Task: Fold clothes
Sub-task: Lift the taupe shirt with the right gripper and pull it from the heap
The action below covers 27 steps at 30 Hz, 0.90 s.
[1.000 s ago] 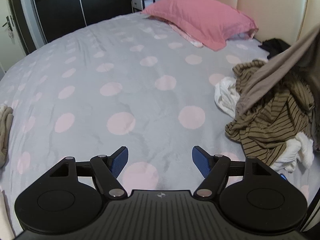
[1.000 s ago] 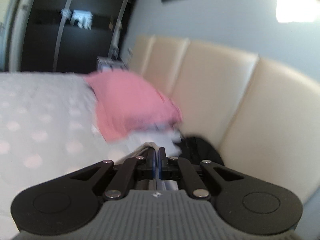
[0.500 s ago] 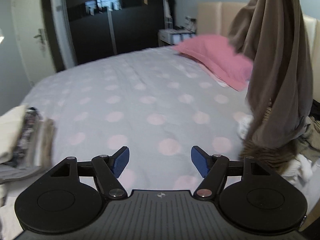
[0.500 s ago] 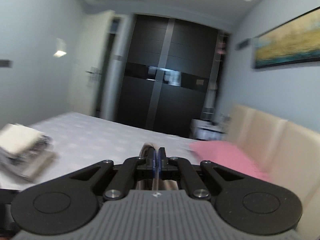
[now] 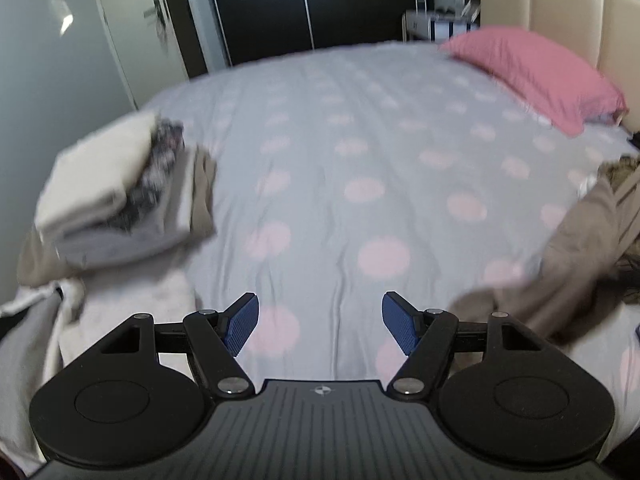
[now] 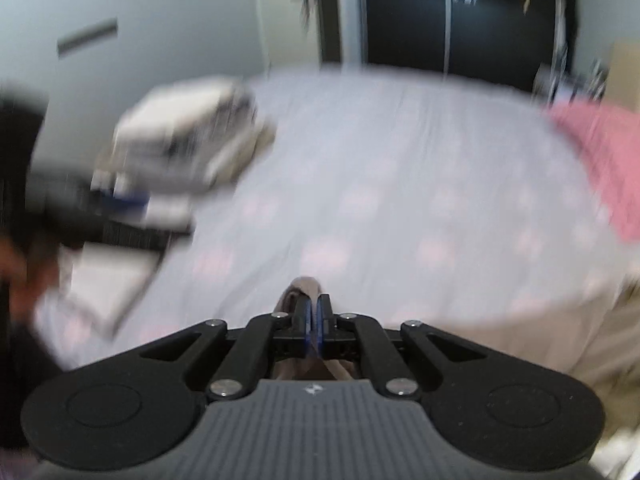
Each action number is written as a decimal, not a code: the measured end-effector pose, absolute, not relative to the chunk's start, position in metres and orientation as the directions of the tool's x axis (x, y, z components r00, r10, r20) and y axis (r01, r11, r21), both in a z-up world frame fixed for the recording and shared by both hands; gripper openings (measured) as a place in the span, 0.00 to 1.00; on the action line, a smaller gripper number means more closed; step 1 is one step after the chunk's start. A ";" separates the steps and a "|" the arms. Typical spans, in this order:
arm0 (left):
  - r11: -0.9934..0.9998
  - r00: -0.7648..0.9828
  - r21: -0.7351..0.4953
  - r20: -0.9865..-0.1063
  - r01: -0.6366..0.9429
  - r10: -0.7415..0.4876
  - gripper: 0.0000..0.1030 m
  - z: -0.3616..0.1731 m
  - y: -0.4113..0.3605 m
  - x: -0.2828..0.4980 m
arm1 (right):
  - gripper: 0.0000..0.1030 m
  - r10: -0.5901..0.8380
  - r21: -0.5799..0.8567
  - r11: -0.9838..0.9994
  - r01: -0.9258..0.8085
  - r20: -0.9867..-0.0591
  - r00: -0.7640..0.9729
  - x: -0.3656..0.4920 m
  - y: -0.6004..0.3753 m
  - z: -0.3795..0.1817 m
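Observation:
A taupe garment (image 5: 568, 252) trails over the grey bed with pink dots (image 5: 360, 160) at the right of the left wrist view. My right gripper (image 6: 313, 316) is shut on a bunched edge of this taupe garment (image 6: 304, 288), which pokes out past the blue pads. My left gripper (image 5: 320, 322) hangs open over the bed's near edge with nothing between its fingers. In the blurred right wrist view the left gripper (image 6: 100, 212) appears at the left, held by a hand. A stack of folded clothes (image 5: 120, 188) lies at the bed's left side.
A pink pillow (image 5: 528, 72) lies by the beige headboard (image 5: 560, 12). An unfolded heap with a striped garment (image 5: 624, 176) sits at the right edge. White and grey cloth (image 5: 48, 320) lies at the near left corner. Dark wardrobe doors (image 5: 304, 4) stand beyond the bed.
The taupe garment, hanging high half a second ago, has come down onto the bed at the right. Both views have swung left, so the folded stack now shows.

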<state>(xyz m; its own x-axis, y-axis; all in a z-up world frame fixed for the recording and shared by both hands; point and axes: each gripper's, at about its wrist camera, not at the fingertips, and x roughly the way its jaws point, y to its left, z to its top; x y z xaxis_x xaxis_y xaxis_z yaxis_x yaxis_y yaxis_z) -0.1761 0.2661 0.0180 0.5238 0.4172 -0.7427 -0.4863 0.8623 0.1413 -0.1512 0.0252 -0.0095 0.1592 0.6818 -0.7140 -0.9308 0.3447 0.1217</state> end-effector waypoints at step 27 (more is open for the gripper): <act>0.957 0.387 0.000 -0.915 -0.290 0.117 0.66 -0.099 0.221 -0.094 | 0.34 0.412 -0.058 0.355 -0.933 -0.886 0.212 -0.049 0.039 -0.068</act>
<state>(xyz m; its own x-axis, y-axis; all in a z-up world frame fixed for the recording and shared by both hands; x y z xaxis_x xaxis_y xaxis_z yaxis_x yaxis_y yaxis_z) -0.0942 0.2208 -0.0985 0.3865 0.1170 -0.9148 -0.2898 0.9571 -0.0001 -0.0489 0.0388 -0.0676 0.2116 0.4120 -0.8863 -0.9332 0.3545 -0.0580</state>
